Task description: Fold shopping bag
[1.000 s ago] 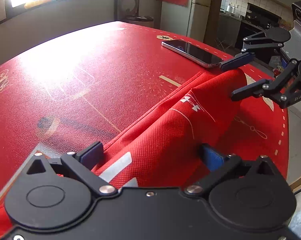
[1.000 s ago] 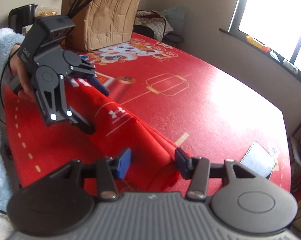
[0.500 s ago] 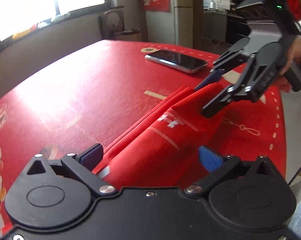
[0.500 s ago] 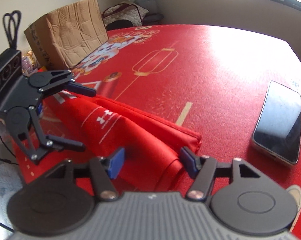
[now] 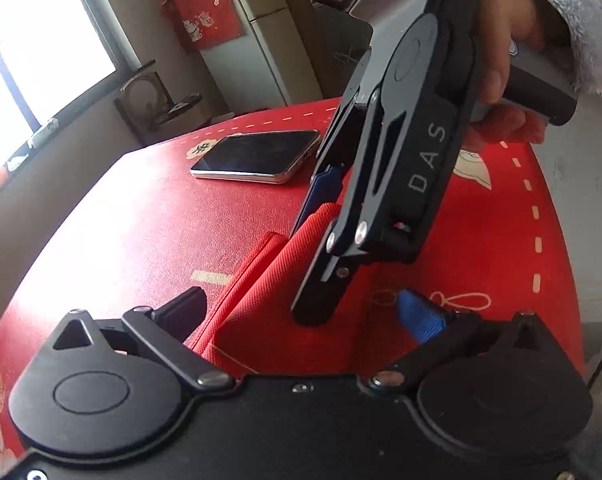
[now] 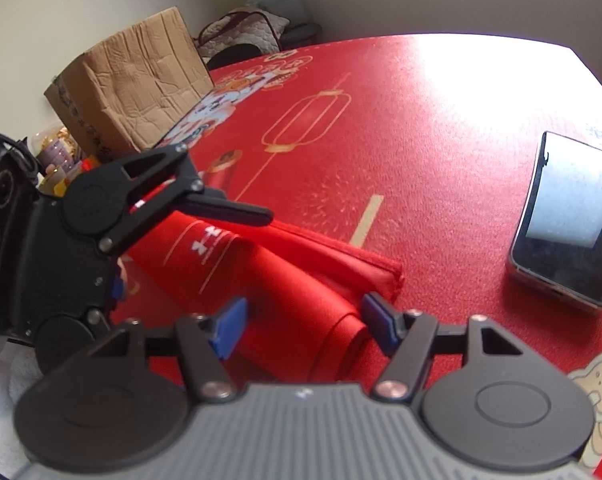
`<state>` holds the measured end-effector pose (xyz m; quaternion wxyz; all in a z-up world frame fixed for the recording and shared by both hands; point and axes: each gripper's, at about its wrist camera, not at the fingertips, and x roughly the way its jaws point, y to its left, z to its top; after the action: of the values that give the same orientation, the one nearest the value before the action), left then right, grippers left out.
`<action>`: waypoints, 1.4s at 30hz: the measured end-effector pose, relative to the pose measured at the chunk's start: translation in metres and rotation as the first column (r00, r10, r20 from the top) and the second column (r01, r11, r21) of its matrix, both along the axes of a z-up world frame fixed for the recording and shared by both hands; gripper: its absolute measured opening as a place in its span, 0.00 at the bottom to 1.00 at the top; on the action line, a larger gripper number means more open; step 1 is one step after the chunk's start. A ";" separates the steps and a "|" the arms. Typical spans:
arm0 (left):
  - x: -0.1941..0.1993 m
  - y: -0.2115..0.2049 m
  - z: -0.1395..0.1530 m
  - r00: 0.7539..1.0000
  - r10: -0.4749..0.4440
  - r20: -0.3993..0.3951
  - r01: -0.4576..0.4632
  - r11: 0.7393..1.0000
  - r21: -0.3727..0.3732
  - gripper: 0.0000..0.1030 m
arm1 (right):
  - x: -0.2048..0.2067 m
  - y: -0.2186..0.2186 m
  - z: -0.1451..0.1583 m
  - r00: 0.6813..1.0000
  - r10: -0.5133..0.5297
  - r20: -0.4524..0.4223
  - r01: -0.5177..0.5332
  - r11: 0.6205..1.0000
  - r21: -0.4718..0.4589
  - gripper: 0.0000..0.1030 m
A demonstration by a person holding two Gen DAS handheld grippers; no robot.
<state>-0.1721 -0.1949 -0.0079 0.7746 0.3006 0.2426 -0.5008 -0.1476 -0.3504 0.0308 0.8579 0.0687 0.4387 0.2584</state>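
The red shopping bag (image 6: 285, 276) lies folded into a long narrow strip on the red tablecloth (image 6: 421, 128), white logo up. It also shows in the left wrist view (image 5: 269, 304). My left gripper (image 5: 301, 312) is open, its jaws straddling one end of the strip. My right gripper (image 6: 305, 322) is open, its jaws straddling the other end. Each gripper shows in the other's view: the right one (image 5: 321, 248) close in front, pointing down at the bag, and the left one (image 6: 189, 240) over the logo end. The two grippers are close together.
A smartphone (image 6: 569, 216) lies on the cloth beside the bag, also in the left wrist view (image 5: 257, 156). A cardboard box (image 6: 129, 80) stands at the far table edge with small items beside it. The near table edge runs along a dashed line (image 5: 535, 216).
Both grippers have moved toward each other along the bag, so the visible strip between them is much shorter. Both have stayed open.
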 end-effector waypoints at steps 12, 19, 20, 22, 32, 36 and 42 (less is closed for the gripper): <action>0.039 0.025 -0.014 0.975 0.089 -0.203 -0.112 0.988 -0.108 1.00 | -0.003 -0.036 -0.015 0.996 -0.084 -0.032 0.089 0.962 0.259 0.62; 0.040 0.021 -0.013 0.975 0.093 -0.203 -0.119 0.985 -0.122 1.00 | -0.054 -0.089 -0.013 0.944 -0.330 0.023 0.256 0.774 0.579 0.63; 0.039 0.022 -0.012 0.975 0.093 -0.202 -0.120 0.985 -0.122 1.00 | -0.066 -0.092 -0.016 0.931 -0.365 0.011 0.282 0.738 0.613 0.63; 0.039 0.023 -0.012 0.975 0.094 -0.201 -0.120 0.985 -0.123 1.00 | -0.089 -0.088 -0.022 0.913 -0.408 0.020 0.299 0.700 0.648 0.69; 0.036 0.025 -0.011 0.976 0.096 -0.195 -0.122 0.985 -0.124 1.00 | -0.138 -0.058 -0.031 0.823 -0.548 0.152 0.350 0.700 0.623 0.99; 0.036 0.025 -0.011 0.976 0.096 -0.195 -0.122 0.985 -0.124 1.00 | -0.131 -0.055 -0.038 0.826 -0.558 0.082 0.381 0.659 0.649 0.97; 0.036 0.025 -0.011 0.976 0.097 -0.195 -0.122 0.985 -0.125 1.00 | -0.119 -0.055 -0.050 0.819 -0.571 -0.050 0.449 0.586 0.675 0.72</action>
<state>-0.1357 -0.1701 -0.0190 0.7934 0.1847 0.2962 -0.4987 -0.2666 -0.4049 -0.0191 0.8483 0.4674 0.2038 0.1427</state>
